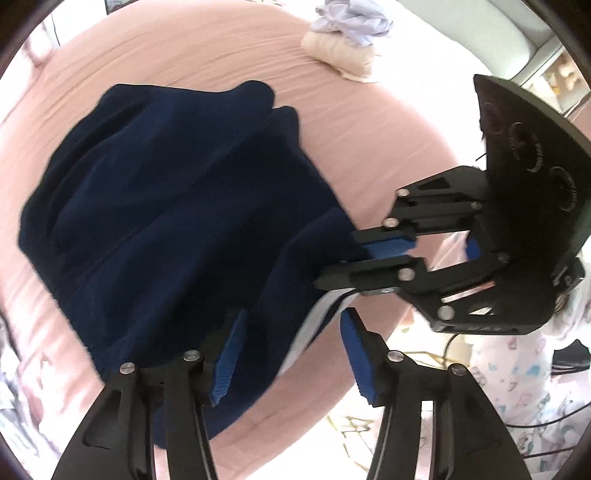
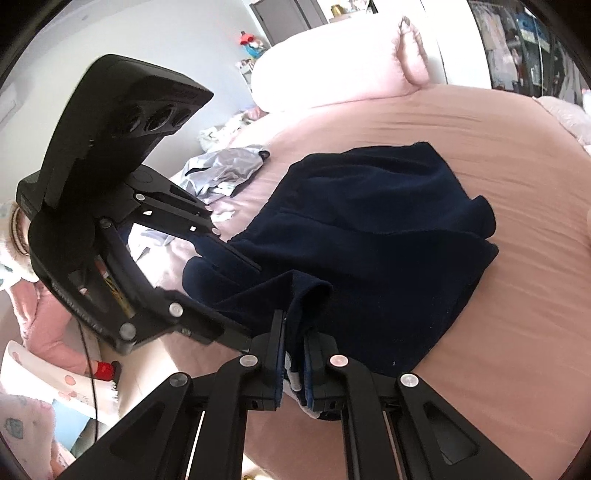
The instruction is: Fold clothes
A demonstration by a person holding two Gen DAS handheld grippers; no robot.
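Pink bed sheet [image 1: 369,122] covers the mattress throughout. At left of the left wrist view, a navy garment [image 1: 166,206] lies bunched on the sheet, near the bed edge. Left gripper [image 1: 291,358] stands spread wide, the garment's striped hem hanging between its pads, not pinched. Right gripper [image 2: 293,354] is closed tight on that hem. Crumpled pale clothes [image 1: 351,22] sit well apart, far side.

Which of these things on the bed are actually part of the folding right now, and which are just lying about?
In use:
navy garment
left tool, open around its hem
right tool, shut on it

Lying about:
pale clothes pile
silver-grey garment
pink pillow
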